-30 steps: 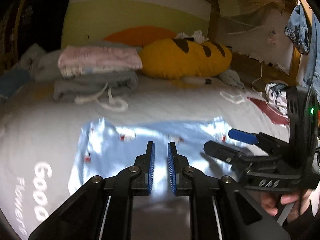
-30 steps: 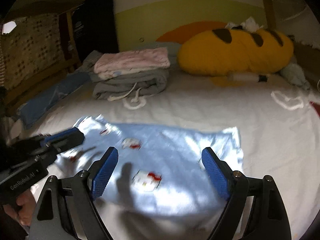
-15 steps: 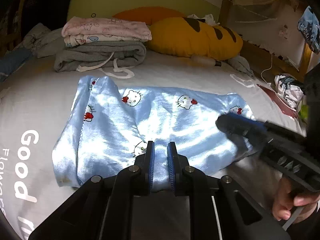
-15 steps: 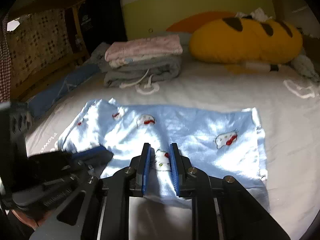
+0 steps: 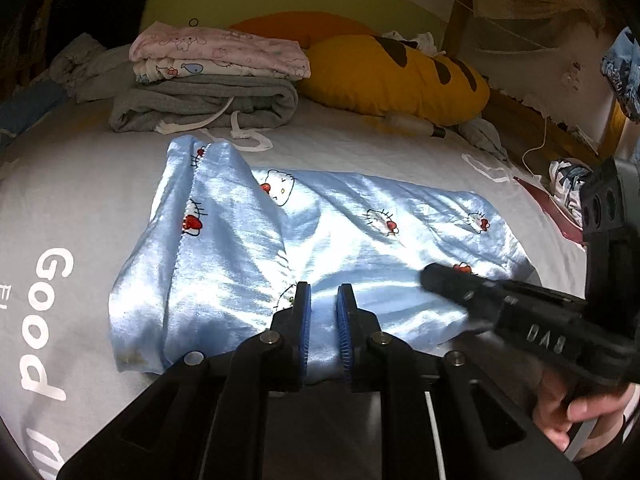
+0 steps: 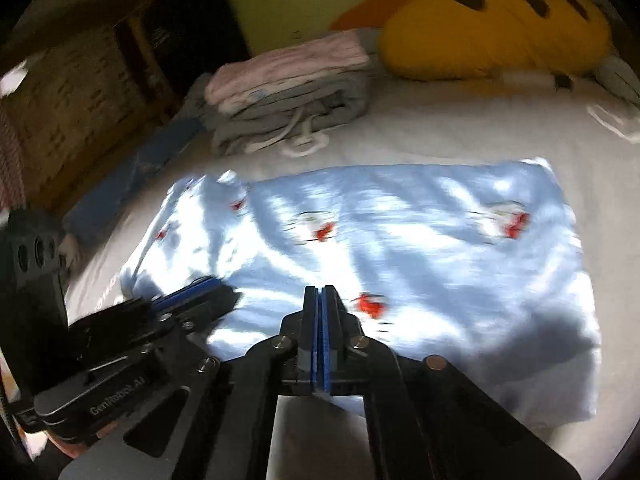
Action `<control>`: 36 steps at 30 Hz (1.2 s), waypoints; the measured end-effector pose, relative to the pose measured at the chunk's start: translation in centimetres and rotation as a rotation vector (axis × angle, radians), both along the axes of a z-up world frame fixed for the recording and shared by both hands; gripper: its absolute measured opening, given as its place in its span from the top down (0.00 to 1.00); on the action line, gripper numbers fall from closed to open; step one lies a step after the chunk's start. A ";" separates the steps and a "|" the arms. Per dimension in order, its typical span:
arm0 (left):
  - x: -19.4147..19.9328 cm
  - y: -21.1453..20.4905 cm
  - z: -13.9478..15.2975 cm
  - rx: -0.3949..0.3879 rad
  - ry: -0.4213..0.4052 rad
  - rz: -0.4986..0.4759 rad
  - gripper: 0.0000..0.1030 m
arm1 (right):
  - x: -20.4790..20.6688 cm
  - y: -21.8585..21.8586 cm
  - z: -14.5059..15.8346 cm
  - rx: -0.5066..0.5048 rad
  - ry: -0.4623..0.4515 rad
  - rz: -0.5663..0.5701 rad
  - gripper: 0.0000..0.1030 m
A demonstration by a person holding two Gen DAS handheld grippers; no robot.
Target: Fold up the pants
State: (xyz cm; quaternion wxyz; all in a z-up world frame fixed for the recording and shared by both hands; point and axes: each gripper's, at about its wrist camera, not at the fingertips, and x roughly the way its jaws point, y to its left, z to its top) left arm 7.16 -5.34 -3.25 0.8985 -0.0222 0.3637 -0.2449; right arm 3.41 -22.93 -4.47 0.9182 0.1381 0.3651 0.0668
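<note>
Pale blue satin pants (image 5: 320, 240) printed with cartoon cats lie spread across the middle of the white bed (image 5: 360, 148), their near hem right at my grippers. My left gripper (image 5: 322, 320) has its fingers (image 5: 303, 320) narrowly apart with the hem's cloth between them, gripping it. My right gripper (image 6: 321, 320) has just been closing; its fingers (image 6: 326, 320) now meet at the near hem, and I cannot tell for sure whether cloth is pinched there, since that view is blurred. Bare sheet runs beyond the far edge of the pants and to both sides. Further back, a stack of folded clothes (image 5: 212, 80) sits near the far left corner of the pants, its white drawstring (image 5: 248, 136) almost reaching them. A yellow cushion (image 5: 400, 76) lies behind on the right, well apart.
</note>
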 end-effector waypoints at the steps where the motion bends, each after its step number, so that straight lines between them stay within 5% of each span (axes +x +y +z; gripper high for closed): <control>1: 0.0 0.0 0.0 -0.001 0.001 0.002 0.86 | -0.2 -0.7 0.0 0.005 -0.001 -0.015 1.00; 4: 0.1 0.0 0.0 0.000 0.004 0.008 0.86 | -0.7 -2.2 0.0 -0.007 0.011 -0.084 1.00; 7: 0.2 0.1 -0.1 0.002 0.007 0.019 0.86 | -1.0 -4.1 -0.2 -0.152 0.037 -0.239 1.00; 11: 0.2 0.1 -0.1 0.000 0.007 0.021 0.86 | -1.4 -6.8 -0.3 -0.039 0.056 -0.289 1.00; 15: 0.0 0.4 0.2 -0.008 -0.006 0.026 0.86 | -1.5 -6.9 0.1 -0.138 0.039 -0.374 1.00; 24: 0.4 -1.1 5.7 -0.049 -0.091 -0.017 0.87 | -1.5 -3.5 6.5 -0.054 -0.254 -0.171 1.00; 31: 7.0 -3.8 3.5 -0.012 0.026 0.048 0.89 | 6.3 -0.6 3.7 0.097 -0.095 -0.032 1.00; 34: 9.1 -3.3 0.8 0.023 0.070 0.107 0.92 | 8.9 -0.8 -0.2 0.041 0.033 -0.086 1.00; 36: 10.1 -1.9 -0.4 -0.042 0.141 0.125 0.97 | 9.4 -2.7 -1.5 0.187 0.072 -0.099 1.00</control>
